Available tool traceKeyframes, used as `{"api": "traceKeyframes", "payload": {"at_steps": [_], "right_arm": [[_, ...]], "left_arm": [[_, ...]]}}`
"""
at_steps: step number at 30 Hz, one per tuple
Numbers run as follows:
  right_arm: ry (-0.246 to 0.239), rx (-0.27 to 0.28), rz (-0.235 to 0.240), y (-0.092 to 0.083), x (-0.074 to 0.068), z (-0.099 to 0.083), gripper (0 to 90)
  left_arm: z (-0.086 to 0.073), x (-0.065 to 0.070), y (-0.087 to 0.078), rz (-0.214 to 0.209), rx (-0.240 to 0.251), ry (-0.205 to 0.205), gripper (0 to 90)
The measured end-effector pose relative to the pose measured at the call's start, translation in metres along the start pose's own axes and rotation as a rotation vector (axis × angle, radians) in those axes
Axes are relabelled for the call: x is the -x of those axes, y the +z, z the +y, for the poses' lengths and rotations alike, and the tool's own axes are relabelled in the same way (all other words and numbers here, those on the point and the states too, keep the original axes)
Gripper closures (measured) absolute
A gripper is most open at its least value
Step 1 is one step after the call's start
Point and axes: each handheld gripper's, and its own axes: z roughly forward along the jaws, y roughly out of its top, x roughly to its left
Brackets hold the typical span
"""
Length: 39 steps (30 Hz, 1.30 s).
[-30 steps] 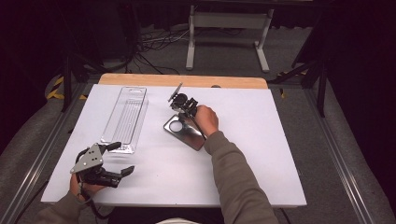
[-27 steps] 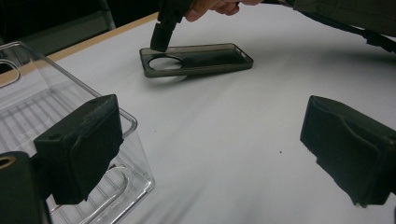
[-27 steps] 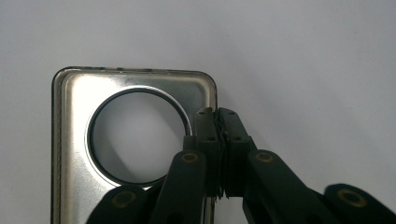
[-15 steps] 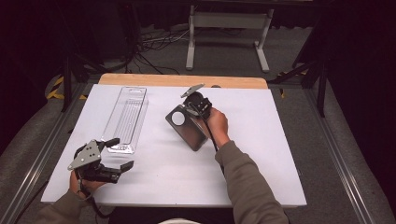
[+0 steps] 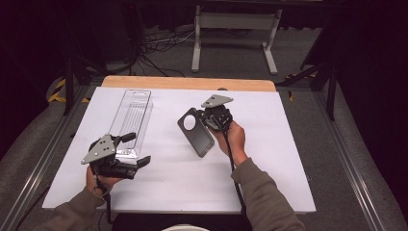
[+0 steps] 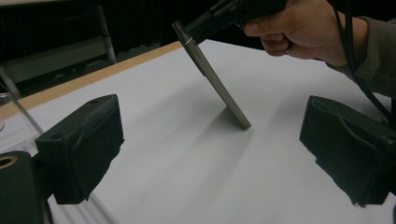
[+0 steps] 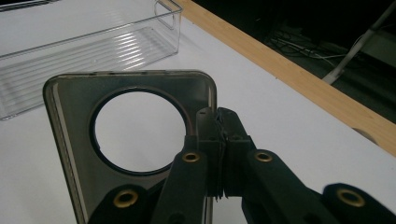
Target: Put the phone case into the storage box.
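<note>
Clear ribbed plastic tray point(image 5: 131, 118) lying at white table point(image 5: 288, 159) far left, contents not discernible. Dark flat rectangular case with round cutout point(image 5: 196, 131) tilting on lower edge mid-table; its lower end cut off in right gripper view. Right gripper point(image 5: 210, 120) clamping case's upper edge. Left gripper point(image 5: 135, 149) hovering near tray, jaws spread, gripping nothing.
</note>
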Motion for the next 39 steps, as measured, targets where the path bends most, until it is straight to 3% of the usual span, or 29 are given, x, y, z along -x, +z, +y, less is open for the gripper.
{"api": "traceKeyframes", "payload": {"at_steps": [2, 4, 10, 15, 20, 25, 34, 39], "right_arm": [[-0.007, 0.008, -0.009, -0.002, -0.002, -0.001, 88.9], [-0.003, 0.030, -0.015, -0.006, -0.005, -0.003, 88.8], [-0.013, 0.089, -0.046, -0.018, -0.014, -0.006, 88.8], [-0.020, 0.131, -0.069, -0.025, -0.023, -0.008, 88.8], [-0.013, 0.165, -0.076, -0.030, -0.028, -0.010, 88.8], [-0.008, 0.212, -0.100, -0.036, -0.031, -0.012, 88.9], [-0.003, 0.260, -0.127, -0.043, -0.039, -0.015, 88.8], [0.007, 0.289, -0.130, -0.046, -0.043, -0.018, 88.6]], "left_arm": [[0.006, 0.003, 0.010, 0.011, -0.006, 0.002, 7.2], [0.010, 0.006, 0.020, -0.015, 0.001, -0.012, 7.9], [0.021, 0.015, 0.042, -0.032, 0.006, -0.014, 11.7], [0.028, 0.021, 0.060, -0.001, 0.012, -0.025, 21.9], [0.031, 0.021, 0.074, 0.003, 0.026, -0.035, 33.4], [0.033, 0.021, 0.082, 0.037, 0.040, -0.052, 46.3], [0.033, 0.022, 0.089, 0.051, 0.077, -0.067, 71.7], [0.035, 0.020, 0.085, 0.063, 0.098, -0.061, 76.3]]}}
